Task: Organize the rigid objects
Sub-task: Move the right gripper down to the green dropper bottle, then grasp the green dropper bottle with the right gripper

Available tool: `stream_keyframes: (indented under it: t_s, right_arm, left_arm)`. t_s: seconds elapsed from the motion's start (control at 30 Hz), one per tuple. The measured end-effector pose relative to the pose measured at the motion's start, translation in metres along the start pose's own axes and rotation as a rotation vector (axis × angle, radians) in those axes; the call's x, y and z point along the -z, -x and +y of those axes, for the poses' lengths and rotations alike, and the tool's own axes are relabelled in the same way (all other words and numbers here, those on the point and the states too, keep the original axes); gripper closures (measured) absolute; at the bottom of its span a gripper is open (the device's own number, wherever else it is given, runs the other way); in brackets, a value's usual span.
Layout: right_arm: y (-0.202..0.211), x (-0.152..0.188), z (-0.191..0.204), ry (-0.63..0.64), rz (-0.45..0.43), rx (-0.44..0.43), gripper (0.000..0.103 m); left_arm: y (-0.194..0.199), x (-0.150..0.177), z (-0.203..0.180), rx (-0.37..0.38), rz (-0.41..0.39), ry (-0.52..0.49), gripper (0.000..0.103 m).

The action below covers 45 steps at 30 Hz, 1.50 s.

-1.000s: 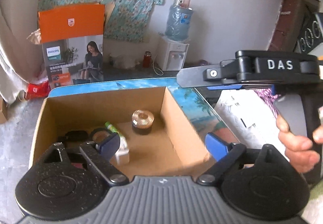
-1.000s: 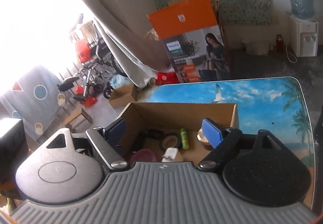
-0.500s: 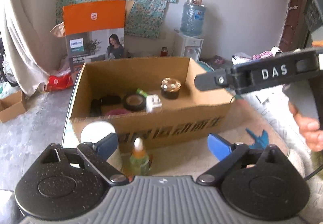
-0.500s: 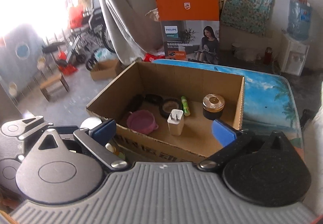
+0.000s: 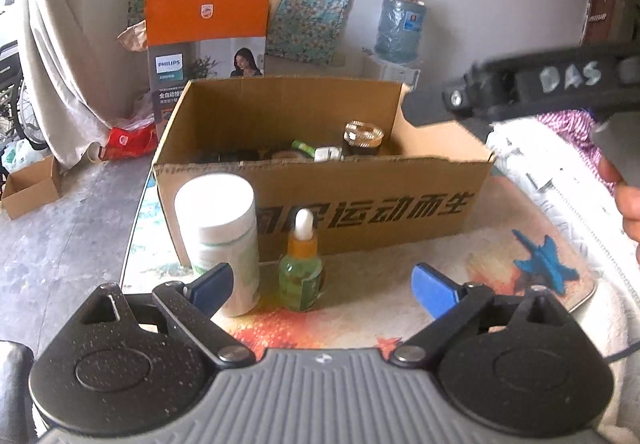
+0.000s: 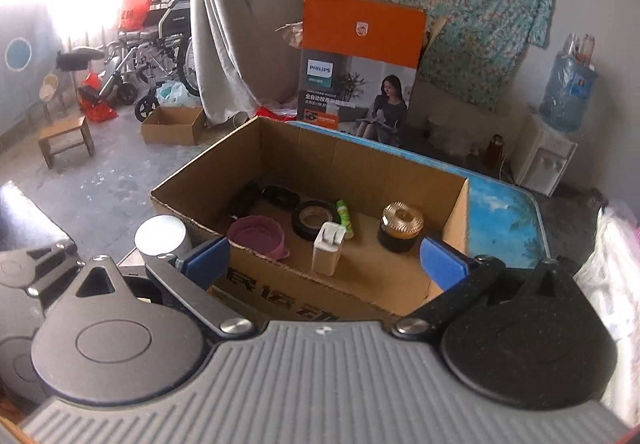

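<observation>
Printed glass desk (image 5: pixel 480 264), beach scene with a blue plane shape (image 5: pixel 546 258) at 3 o'clock in the left wrist view. Grey concrete floor (image 6: pixel 100 180) around it, floral cloth (image 6: pixel 460 16) on the far wall, pale curtain (image 6: pixel 224 44) at 11 o'clock, wheelchair (image 6: pixel 160 56) beyond it by the bright window. Orange Philips carton (image 6: pixel 360 64) at 12 o'clock behind the desk, water dispenser (image 6: pixel 560 112) at 2 o'clock, small wooden stool (image 6: pixel 66 140) at 9 o'clock.

Brown cardboard box (image 5: pixel 360 204) on the desk, open-topped, black Chinese lettering on the near wall. Inside: pink bowl (image 6: pixel 258 234), black tape roll (image 6: pixel 314 220), white charger plug (image 6: pixel 328 248) upright, green tube (image 6: pixel 344 218), dark jar with a gold lid (image 6: pixel 400 226) at the right end, black items at the far left corner too dim to name.

Outside the box, just before its near wall: white-capped bottle (image 5: pixel 218 240) upright, and beside it at 3 o'clock a green dropper bottle (image 5: pixel 302 268), orange collar, white bulb.

Left claw (image 5: pixel 322 284) released, blue pads wide apart, gripping nothing, dropper bottle between them, white bottle behind the left pad. Right claw (image 6: pixel 324 258) likewise spread and bare, above the near box wall.
</observation>
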State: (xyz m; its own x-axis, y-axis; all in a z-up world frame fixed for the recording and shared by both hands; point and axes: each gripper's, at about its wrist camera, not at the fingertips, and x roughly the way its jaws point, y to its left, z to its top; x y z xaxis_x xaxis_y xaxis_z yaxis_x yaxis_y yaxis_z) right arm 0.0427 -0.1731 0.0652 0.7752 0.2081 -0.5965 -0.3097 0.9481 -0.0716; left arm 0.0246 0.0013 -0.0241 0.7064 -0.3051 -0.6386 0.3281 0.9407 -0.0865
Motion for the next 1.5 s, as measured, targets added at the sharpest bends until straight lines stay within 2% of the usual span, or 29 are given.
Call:
stream_keyframes:
  t_s: [0.13,0.23,0.37,0.47,0.57,0.63,0.73,0.8,0.87,0.93,1.0,1.13,1.4,1.5]
  right_arm:
    - [-0.005,0.014,-0.004,-0.086,-0.041,-0.147,0.001]
    - [-0.009,0.024,-0.004,-0.14,-0.079,-0.209,0.001]
    - [-0.031,0.037,-0.006,-0.226,-0.04,-0.278,0.001]
    - [-0.047,0.042,-0.001,-0.226,-0.003,-0.308,0.003]
    - [-0.061,0.044,0.009,-0.182,0.018,-0.306,0.015]
    - [-0.069,0.045,0.012,-0.176,0.039,-0.329,0.032]
    - [-0.081,0.046,0.019,-0.151,0.067,-0.355,0.048]
    - [-0.089,0.046,0.024,-0.119,0.075,-0.364,0.055]
    - [-0.093,0.045,0.028,-0.097,0.081,-0.372,0.061]
    - [-0.097,0.044,0.031,-0.08,0.089,-0.386,0.077]
    - [-0.102,0.043,0.034,-0.073,0.098,-0.408,0.084]
    - [-0.095,0.044,0.03,-0.062,0.099,-0.37,0.084]
    - [-0.073,0.063,-0.011,-0.178,0.124,-0.25,0.084]
    - [-0.07,0.069,-0.023,-0.2,0.129,-0.216,0.084]
  left_arm:
    - [-0.012,0.007,0.0,-0.013,0.012,-0.017,0.007]
    - [-0.022,0.011,-0.004,-0.02,0.014,-0.033,0.011]
    - [-0.033,0.016,-0.011,-0.041,0.004,-0.083,0.019]
    - [-0.038,0.02,-0.015,-0.061,-0.018,-0.119,0.022]
    - [-0.045,0.022,-0.016,-0.066,-0.02,-0.132,0.031]
    - [-0.05,0.023,-0.015,-0.064,-0.009,-0.129,0.038]
    - [-0.055,0.023,-0.011,-0.062,-0.003,-0.109,0.045]
    - [-0.058,0.023,-0.009,-0.065,0.001,-0.095,0.049]
    - [-0.06,0.024,-0.007,-0.067,-0.003,-0.093,0.05]
    - [-0.062,0.024,-0.007,-0.063,-0.009,-0.093,0.051]
    - [-0.062,0.024,-0.007,-0.051,-0.013,-0.088,0.052]
    - [-0.065,0.022,-0.013,0.002,-0.02,-0.096,0.055]
    - [-0.072,0.021,-0.049,0.165,0.006,-0.229,0.056]
    - [-0.072,0.021,-0.055,0.157,0.0,-0.247,0.057]
